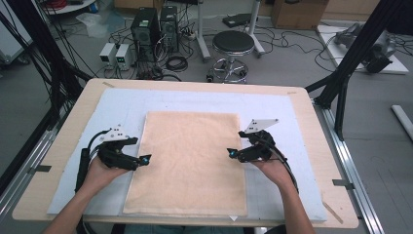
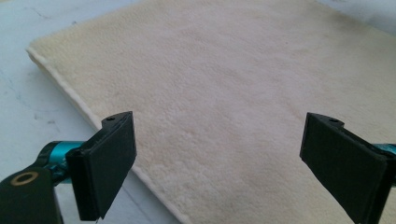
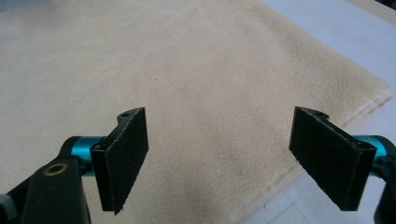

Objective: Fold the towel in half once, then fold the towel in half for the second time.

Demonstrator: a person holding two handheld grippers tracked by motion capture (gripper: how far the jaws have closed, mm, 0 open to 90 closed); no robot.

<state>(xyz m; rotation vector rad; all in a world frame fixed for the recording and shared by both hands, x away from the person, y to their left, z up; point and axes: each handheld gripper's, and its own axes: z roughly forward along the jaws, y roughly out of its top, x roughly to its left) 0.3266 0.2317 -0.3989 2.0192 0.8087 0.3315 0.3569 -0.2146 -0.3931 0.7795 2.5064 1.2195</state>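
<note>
Pale peach rectangular fleece cloth (image 1: 187, 163) lies flat in the middle of the high view, spread on a light blue-grey mat (image 1: 277, 109) that covers most of the light wooden surface (image 1: 73, 122). The cloth's long sides run away from the person.

Left tool (image 1: 146, 159) sits at the cloth's left edge, lower left of centre, held in the person's left hand (image 1: 97, 175). Jaws stand wide apart, nothing between them. In the left gripper view the cloth (image 2: 233, 93) spreads beneath and beyond the jaws, its hemmed edge running to the lower middle.

Right tool (image 1: 231, 154) sits at the cloth's right edge, in the right hand (image 1: 272, 170). Jaws likewise spread, empty. In the right gripper view the cloth (image 3: 187, 70) lies below them, its edge at lower right.
</note>
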